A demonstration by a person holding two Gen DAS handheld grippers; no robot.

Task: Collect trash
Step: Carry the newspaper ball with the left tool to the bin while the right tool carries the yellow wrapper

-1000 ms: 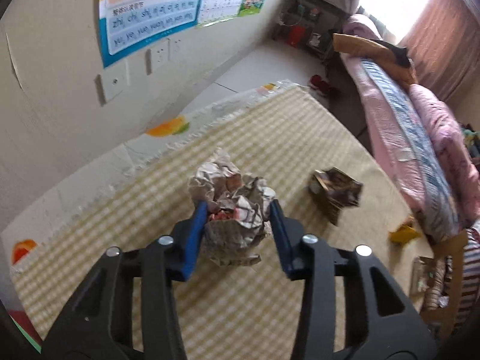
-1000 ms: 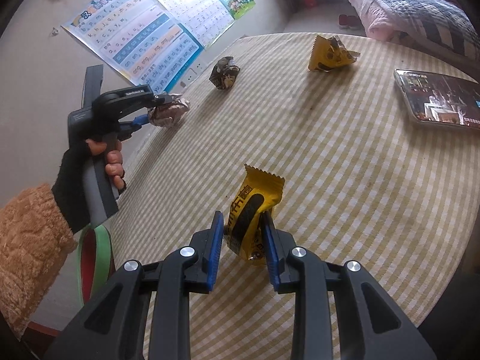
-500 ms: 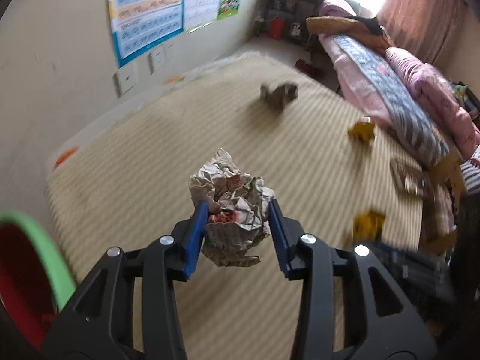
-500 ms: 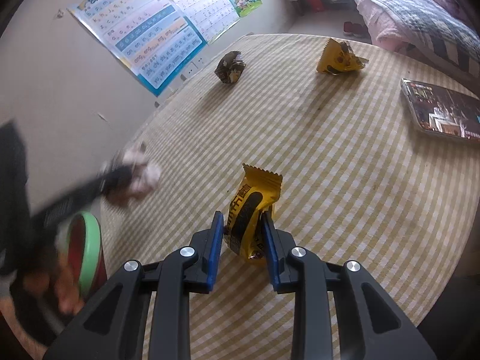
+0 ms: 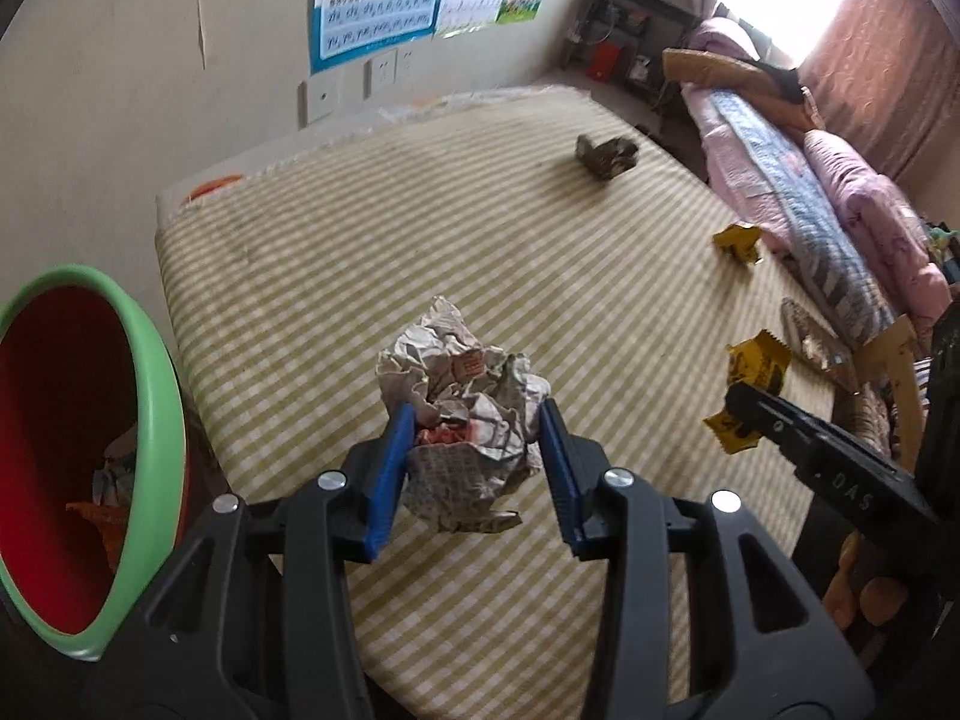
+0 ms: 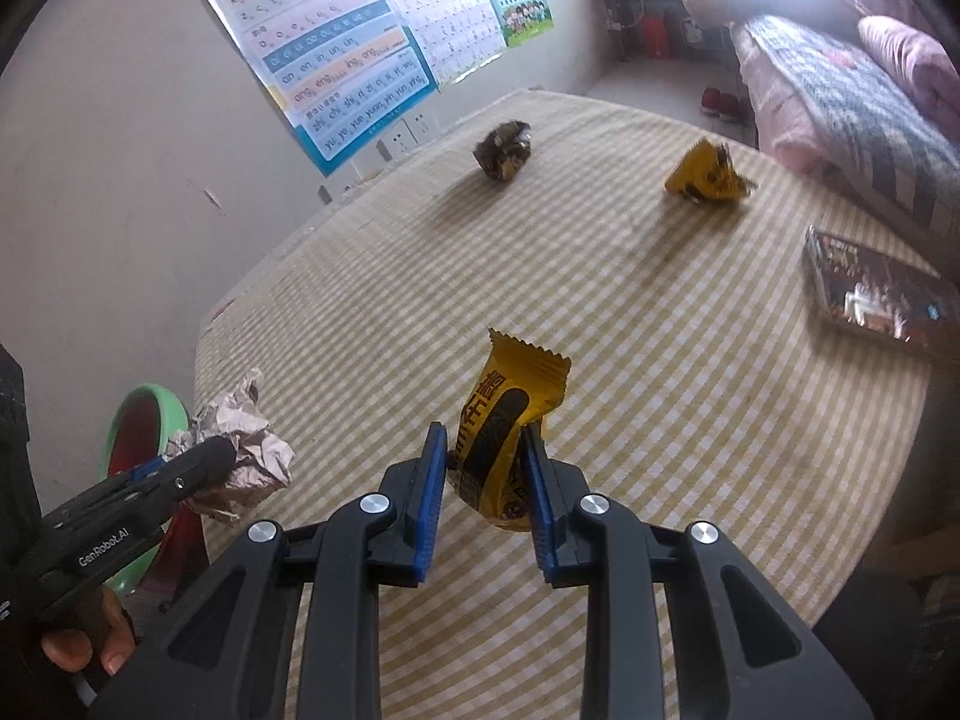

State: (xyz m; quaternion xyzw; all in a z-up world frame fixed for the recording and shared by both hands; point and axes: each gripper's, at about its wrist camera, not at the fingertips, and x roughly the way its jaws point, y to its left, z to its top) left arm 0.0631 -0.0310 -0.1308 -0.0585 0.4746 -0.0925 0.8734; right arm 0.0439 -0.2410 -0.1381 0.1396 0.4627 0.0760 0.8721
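My left gripper (image 5: pixel 474 450) is shut on a crumpled ball of printed paper (image 5: pixel 462 414), held above the near left corner of the checked table (image 5: pixel 420 228). The same paper ball (image 6: pixel 240 456) shows in the right wrist view beside a green-rimmed red bin (image 6: pixel 141 426). That bin (image 5: pixel 78 456) stands off the table's left edge with scraps inside. My right gripper (image 6: pixel 483 450) is shut on a yellow snack wrapper (image 6: pixel 510 420), lifted over the table; the wrapper (image 5: pixel 753 384) shows at the right of the left wrist view.
A dark crumpled wrapper (image 6: pixel 504 150) and a yellow wrapper (image 6: pixel 708 174) lie at the far side of the table. A flat glossy packet (image 6: pixel 870 294) lies at the right edge. Posters hang on the wall (image 6: pixel 150 180); a bed (image 5: pixel 810 192) stands beyond the table.
My left gripper carried the paper ball back and to the left, from the table's far side to its corner near the bin. The right gripper lifted slightly and rolled with its wrapper.
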